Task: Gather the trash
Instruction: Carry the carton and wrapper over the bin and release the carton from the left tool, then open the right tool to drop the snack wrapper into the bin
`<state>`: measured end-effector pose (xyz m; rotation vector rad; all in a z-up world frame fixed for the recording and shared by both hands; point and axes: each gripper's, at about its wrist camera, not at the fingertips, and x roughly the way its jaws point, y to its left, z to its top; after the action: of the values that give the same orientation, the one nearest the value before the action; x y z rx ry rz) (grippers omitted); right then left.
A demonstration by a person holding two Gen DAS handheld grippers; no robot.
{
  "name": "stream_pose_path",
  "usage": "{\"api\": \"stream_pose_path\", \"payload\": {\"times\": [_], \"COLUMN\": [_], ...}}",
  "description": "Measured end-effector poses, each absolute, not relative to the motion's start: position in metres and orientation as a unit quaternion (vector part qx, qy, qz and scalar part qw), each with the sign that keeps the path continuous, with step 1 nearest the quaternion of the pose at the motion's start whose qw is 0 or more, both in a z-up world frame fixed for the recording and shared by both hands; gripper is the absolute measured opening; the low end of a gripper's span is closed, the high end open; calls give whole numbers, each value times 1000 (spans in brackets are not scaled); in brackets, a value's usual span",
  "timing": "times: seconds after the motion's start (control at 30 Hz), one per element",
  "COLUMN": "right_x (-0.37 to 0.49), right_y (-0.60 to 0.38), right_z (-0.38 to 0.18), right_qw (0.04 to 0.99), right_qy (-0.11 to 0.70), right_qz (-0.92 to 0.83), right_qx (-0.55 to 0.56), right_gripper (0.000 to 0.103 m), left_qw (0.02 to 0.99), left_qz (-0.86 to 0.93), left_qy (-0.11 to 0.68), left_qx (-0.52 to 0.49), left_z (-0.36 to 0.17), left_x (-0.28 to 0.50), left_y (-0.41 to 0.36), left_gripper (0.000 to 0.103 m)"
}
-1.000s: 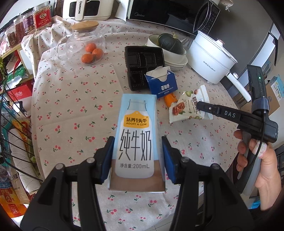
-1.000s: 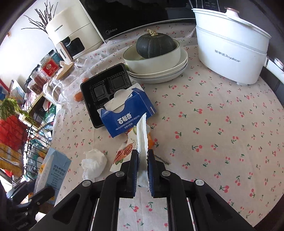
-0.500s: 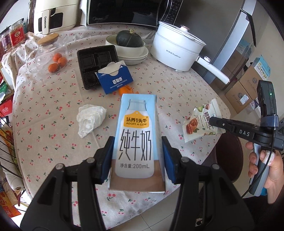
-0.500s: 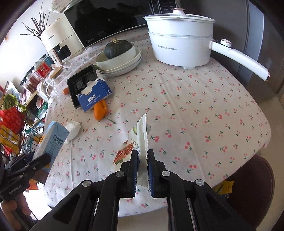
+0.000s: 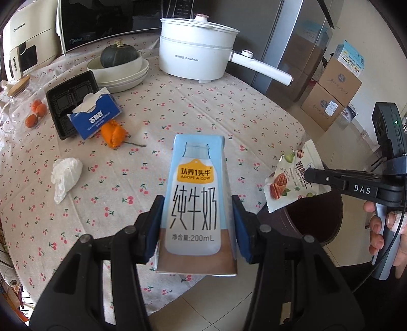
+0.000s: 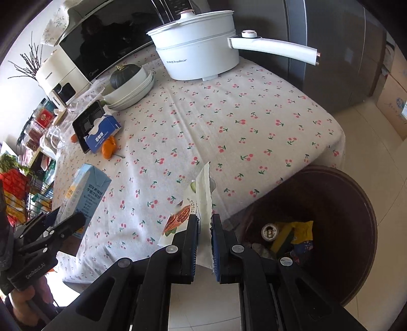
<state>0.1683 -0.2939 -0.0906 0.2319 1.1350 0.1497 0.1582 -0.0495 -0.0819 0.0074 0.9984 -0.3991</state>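
My left gripper [image 5: 197, 224] is shut on a light blue milk carton [image 5: 195, 198], held upright over the table's front edge; the carton [image 6: 84, 193] also shows at the left of the right wrist view. My right gripper [image 6: 204, 242] is shut on a white nut snack wrapper [image 6: 201, 201], seen from the side as the wrapper [image 5: 292, 178] at the right of the left wrist view. A dark brown trash bin [image 6: 361, 203] with several pieces of trash inside stands on the floor just right of the wrapper. A crumpled tissue [image 5: 66, 175], orange peel [image 5: 114, 133] and a blue tissue box [image 5: 95, 115] lie on the cherry-print tablecloth [image 5: 178, 107].
A white electric pot [image 5: 198, 58] with a long handle stands at the back. Stacked bowls with a dark squash [image 5: 119, 63], a black tray [image 5: 68, 101], a glass jar of oranges [image 5: 23, 109] and a microwave [image 5: 106, 20] fill the back left. Cardboard boxes [image 5: 333, 94] stand on the floor at right.
Both grippers have swung rightward along the table toward its edge, still holding the carton and the wrapper. The trash bin has come into view beside the wrapper.
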Motion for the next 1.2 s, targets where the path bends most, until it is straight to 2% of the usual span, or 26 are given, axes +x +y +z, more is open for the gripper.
{"api": "stream_pose_path", "payload": {"times": [0.67,1.03,1.07,1.13,1.2], "right_x": [96,79,79,80,83], "right_y": [-445,-473,-474,-473,-472], "right_z": [-125,-142,-143,-144,-145], "right_qw": [819,808,807,807,807], "right_qy": [554,570,571,572,572], "right_qz": [-48,-72,-73,-73,-72], "right_qx": [144,135,134,130,126], "right_gripper": [12,12,12,12,12], "left_qw": [825,815,815,819,825], "left_qz": [-318,-374,-374,-367,-360], "left_qy": [464,434,434,432,426], "left_qx": [58,87,90,92,89], "left_z": [-111,-132,-134,-135,-133], "left_x": [139,135,135,137,137], "left_y": [-194,-250,-252,-252,-249], "left_gripper": [53,54,56,77,84]}}
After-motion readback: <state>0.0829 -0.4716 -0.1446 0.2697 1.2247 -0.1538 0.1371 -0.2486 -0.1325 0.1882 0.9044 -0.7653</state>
